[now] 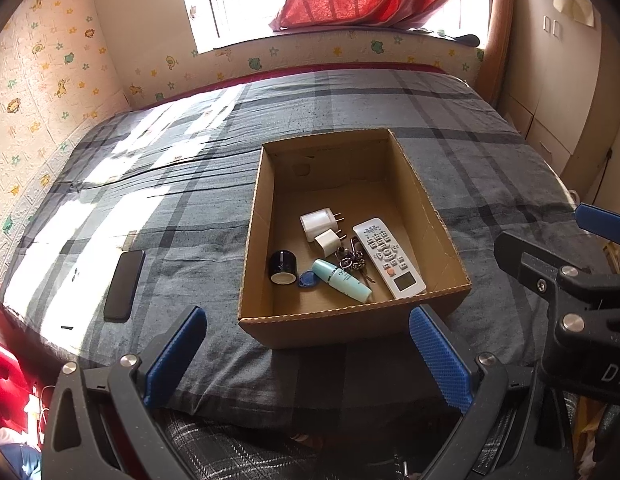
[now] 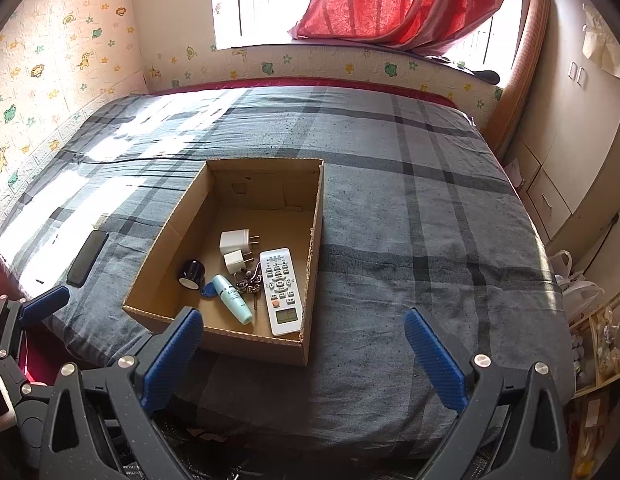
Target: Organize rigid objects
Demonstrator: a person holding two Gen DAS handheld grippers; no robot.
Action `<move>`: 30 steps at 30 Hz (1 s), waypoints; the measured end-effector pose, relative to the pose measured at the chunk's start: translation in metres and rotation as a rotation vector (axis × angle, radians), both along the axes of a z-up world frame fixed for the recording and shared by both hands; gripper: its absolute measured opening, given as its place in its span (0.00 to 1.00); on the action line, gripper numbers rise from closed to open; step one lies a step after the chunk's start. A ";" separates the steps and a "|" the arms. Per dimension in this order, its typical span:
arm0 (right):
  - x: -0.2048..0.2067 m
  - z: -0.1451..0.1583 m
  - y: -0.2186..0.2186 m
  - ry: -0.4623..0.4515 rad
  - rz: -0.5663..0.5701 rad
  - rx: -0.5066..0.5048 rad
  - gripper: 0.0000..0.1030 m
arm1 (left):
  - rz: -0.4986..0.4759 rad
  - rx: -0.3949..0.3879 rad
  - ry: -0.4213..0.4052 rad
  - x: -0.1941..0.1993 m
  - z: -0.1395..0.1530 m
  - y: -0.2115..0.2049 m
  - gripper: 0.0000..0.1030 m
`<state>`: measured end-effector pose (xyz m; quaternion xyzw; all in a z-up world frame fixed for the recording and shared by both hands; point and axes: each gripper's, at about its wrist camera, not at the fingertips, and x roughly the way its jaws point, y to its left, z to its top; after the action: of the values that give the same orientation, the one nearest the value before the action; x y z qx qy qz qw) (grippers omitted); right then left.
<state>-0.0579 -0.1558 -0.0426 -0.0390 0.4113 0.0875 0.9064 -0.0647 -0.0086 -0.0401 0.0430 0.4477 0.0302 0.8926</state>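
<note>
Grippers hang over the near edge of a bed: left gripper and right gripper, jaws spread wide and grasping nothing. Beyond them an open box sits on the plaid sheet, holding a remote, tube, keys, blue fob, dark jar and two chargers, all near its front. Left of the box lies a phone. Farther back, a red curtain covers part of the window.

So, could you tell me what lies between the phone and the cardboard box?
Only bare plaid bedsheet separates phone from box, in both views.
</note>
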 end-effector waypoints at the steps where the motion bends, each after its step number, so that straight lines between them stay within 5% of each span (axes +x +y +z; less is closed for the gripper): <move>1: 0.001 0.000 0.000 0.000 -0.001 0.000 1.00 | 0.000 0.001 -0.003 0.000 0.001 0.000 1.00; 30: 0.001 0.001 -0.002 -0.009 -0.011 0.001 1.00 | -0.022 0.012 -0.019 0.002 0.002 -0.008 1.00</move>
<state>-0.0565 -0.1577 -0.0418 -0.0364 0.4076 0.0825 0.9087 -0.0632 -0.0171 -0.0376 0.0529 0.4383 0.0233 0.8969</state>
